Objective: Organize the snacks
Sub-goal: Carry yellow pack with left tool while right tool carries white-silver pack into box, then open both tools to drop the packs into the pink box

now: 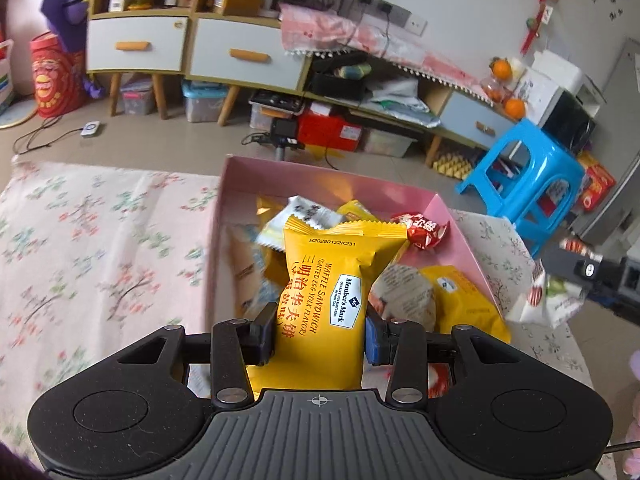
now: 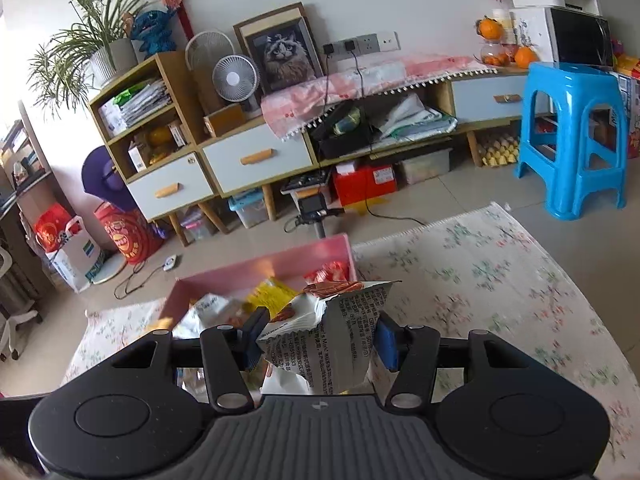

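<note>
A pink box [image 1: 232,200] stands on the flowered cloth and holds several snack packets. My left gripper [image 1: 320,330] is shut on a yellow waffle sandwich packet [image 1: 332,280] and holds it upright over the near part of the box. A red packet [image 1: 424,232] lies at the box's far right. My right gripper [image 2: 320,338] is shut on a white packet [image 2: 340,340] with printed text, held beside the pink box [image 2: 280,268]. The right gripper also shows in the left wrist view [image 1: 560,280], just past the box's right wall.
The flowered cloth [image 1: 88,248] spreads to the left of the box and, in the right wrist view, to its right [image 2: 500,288]. A blue stool [image 2: 576,136] stands on the floor beyond. Cabinets [image 2: 256,160] and clutter line the far wall.
</note>
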The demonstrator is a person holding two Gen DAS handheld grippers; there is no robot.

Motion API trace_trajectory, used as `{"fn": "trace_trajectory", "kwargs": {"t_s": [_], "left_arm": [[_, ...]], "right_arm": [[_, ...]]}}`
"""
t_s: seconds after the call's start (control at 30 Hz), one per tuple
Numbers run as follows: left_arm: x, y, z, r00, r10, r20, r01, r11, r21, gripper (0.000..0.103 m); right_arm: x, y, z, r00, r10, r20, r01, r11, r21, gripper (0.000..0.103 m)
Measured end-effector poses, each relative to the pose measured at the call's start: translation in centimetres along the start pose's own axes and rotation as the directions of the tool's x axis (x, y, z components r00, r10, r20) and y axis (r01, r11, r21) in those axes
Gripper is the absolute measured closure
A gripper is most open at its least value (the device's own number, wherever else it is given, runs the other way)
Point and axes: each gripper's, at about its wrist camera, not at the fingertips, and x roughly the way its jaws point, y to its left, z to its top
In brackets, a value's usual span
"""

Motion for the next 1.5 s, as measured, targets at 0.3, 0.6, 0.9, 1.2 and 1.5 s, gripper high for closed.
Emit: {"fn": "trace_trajectory", "kwargs": {"t_s": [0.3, 0.6, 0.9, 1.2, 1.5], "left_arm": [[3.2, -0.1, 1.2, 0.993, 0.112, 0.031, -0.114, 0.992, 0.058, 0.065], [4.8, 1.8, 1.2, 0.985, 0.153, 0.084, -0.158, 0.985, 0.064, 0.063], [4.5, 1.5, 0.8, 0.984, 0.134, 0.117, -0.148, 0.982, 0.115, 0.061], [3.2, 1.3, 0.4, 0.99, 0.088, 0.11, -0.104, 0.984, 0.145, 0.042], [-0.1, 0.2, -0.8, 0.992, 0.066, 0.108, -0.086, 0.978, 0.192, 0.028]], "right_arm": [[3.3, 1.1, 1.8, 0.997, 0.062, 0.037, -0.059, 0.996, -0.068, 0.069], [6.4, 2.0, 1.2, 0.999, 0.029, 0.025, -0.025, 0.989, -0.148, 0.073], [9.8, 2.6, 2.5, 0.999, -0.022, 0.028, 0.027, 0.982, -0.189, 0.077], [8.7, 2.9, 3.1, 0.999, -0.005, 0.039, 0.014, 0.978, -0.21, 0.07], [5.8, 3.1, 2.2, 1.0, 0.008, 0.007, -0.007, 0.978, -0.211, 0.036]]}}
